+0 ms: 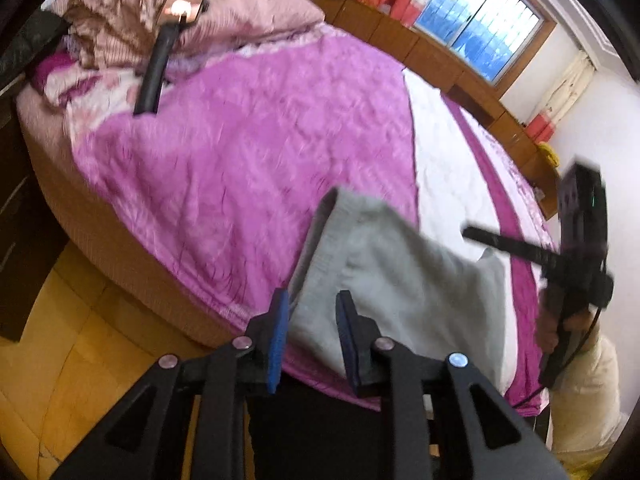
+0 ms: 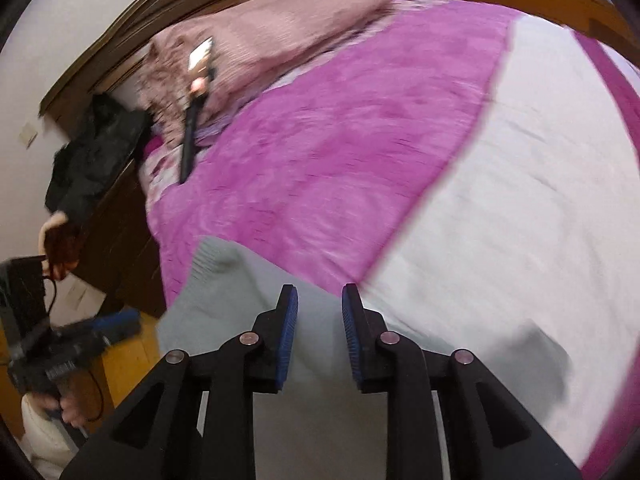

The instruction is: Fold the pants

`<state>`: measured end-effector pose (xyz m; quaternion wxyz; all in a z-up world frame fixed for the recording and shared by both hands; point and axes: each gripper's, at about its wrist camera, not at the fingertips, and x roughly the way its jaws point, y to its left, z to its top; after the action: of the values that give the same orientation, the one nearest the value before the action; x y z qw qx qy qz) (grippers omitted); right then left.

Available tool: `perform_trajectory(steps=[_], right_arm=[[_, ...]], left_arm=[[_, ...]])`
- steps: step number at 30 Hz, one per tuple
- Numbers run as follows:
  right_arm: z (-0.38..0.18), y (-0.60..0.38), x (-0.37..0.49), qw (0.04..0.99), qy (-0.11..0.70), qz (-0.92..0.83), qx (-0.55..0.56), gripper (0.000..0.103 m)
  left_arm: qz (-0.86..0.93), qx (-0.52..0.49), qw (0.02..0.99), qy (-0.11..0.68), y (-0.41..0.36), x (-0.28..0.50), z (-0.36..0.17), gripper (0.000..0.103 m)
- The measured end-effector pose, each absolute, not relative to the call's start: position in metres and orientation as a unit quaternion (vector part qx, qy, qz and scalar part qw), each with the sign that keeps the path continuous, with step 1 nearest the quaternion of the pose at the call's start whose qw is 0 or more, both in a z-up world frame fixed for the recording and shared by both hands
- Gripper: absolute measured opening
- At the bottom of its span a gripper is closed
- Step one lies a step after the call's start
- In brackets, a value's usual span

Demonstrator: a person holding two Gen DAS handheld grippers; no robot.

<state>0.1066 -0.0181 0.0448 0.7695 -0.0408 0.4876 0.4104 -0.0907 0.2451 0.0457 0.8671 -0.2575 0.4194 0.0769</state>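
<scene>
A magenta quilt covers the bed, with a white sheet at its three o'clock side. Toward eleven o'clock a phone on a black stick rests against a rumpled pink blanket. A barred window sits at one o'clock.

Both my grippers point down with a gap between the blue pads.
My left gripper and right gripper stand a little open. A hand holds the left one.
</scene>
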Motion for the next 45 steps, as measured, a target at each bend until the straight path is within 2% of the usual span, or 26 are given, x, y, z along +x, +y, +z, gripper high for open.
perform_trajectory(steps=[6, 9, 11, 15, 23, 31, 35, 41, 45], right_arm=[[0.039, -0.089, 0.108, 0.793, 0.497, 0.352, 0.013, 0.016], [0.025, -0.105, 0.114, 0.793, 0.512, 0.329, 0.027, 0.016], [0.016, -0.11, 0.12, 0.796, 0.516, 0.314, 0.025, 0.016], [-0.01, -0.118, 0.142, 0.805, 0.526, 0.273, 0.019, 0.014], [-0.025, -0.132, 0.157, 0.814, 0.501, 0.287, 0.062, 0.013], [0.016, -0.144, 0.123, 0.837, 0.466, 0.278, 0.07, 0.014], [0.016, -0.149, 0.108, 0.832, 0.473, 0.279, 0.075, 0.014], [-0.018, -0.155, 0.109, 0.812, 0.508, 0.273, 0.089, 0.014], [-0.024, -0.156, 0.113, 0.807, 0.512, 0.275, 0.105, 0.015]], left_arm=[[0.043, -0.237, 0.873, 0.425, 0.217, -0.058, 0.047, 0.025], [0.04, -0.23, 0.868, 0.438, 0.206, -0.044, 0.034, 0.019], [0.061, -0.218, 0.859, 0.459, 0.204, -0.035, 0.02, 0.018], [0.079, -0.224, 0.846, 0.477, 0.215, -0.038, 0.003, 0.003], [0.086, -0.231, 0.834, 0.494, 0.217, -0.045, 0.013, 0.003], [0.072, -0.211, 0.877, 0.426, 0.211, -0.009, 0.05, 0.003], [0.084, -0.217, 0.873, 0.428, 0.218, 0.021, 0.031, 0.003], [0.089, -0.233, 0.856, 0.452, 0.233, 0.037, -0.007, 0.004], [0.089, -0.229, 0.856, 0.455, 0.233, 0.036, -0.004, 0.005]])
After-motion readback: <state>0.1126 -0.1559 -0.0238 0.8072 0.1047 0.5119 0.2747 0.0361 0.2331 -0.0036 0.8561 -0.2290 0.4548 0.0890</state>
